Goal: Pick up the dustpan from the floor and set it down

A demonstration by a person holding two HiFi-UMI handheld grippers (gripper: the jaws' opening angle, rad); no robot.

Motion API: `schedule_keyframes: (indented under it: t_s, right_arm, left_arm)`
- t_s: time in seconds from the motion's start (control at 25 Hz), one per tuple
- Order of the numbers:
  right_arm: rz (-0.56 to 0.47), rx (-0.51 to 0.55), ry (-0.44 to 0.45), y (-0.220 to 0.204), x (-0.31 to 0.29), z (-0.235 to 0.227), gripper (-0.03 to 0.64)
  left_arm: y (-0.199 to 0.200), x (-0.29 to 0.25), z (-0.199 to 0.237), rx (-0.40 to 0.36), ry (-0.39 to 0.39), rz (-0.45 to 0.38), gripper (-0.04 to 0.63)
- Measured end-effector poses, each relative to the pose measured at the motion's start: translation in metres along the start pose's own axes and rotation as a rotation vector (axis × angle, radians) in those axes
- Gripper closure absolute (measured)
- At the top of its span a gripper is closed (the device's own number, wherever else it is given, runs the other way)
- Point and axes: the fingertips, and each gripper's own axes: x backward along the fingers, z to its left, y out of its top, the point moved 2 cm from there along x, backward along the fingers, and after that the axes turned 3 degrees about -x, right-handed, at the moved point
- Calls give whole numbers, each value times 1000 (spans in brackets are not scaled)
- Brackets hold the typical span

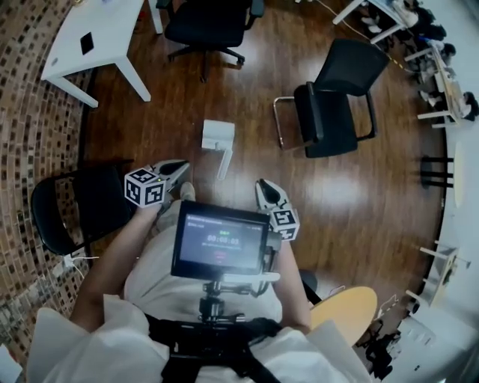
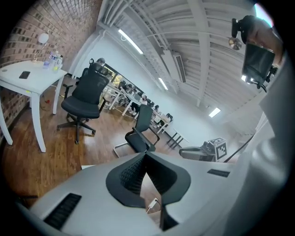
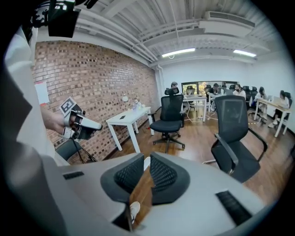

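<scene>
Floorboards (image 1: 374,194) of dark wood carry a white table (image 1: 90,30), a black office chair (image 1: 209,22) and a black sled-base chair (image 1: 329,105). The white dustpan (image 1: 218,137) lies between them, what seems to be its handle pointing toward the person. Left gripper (image 1: 178,170) and right gripper (image 1: 263,187) hover short of it, each with jaws pressed together on nothing.

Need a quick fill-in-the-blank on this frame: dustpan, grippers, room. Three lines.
1. The white dustpan lies on the ___ floor, and neither gripper holds it.
2. The left gripper and the right gripper both have their jaws ___.
3. The white table stands beside a ___ wall.
Missing words: wooden; shut; brick.
</scene>
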Motion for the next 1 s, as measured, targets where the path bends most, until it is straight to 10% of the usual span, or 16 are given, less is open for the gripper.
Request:
schedule_keyframes:
  t_s: [1.0]
  right_arm:
    - [48,45,-83,20,-48,8,560]
  left_arm:
    - [30,7,48,15,-79,-67,595]
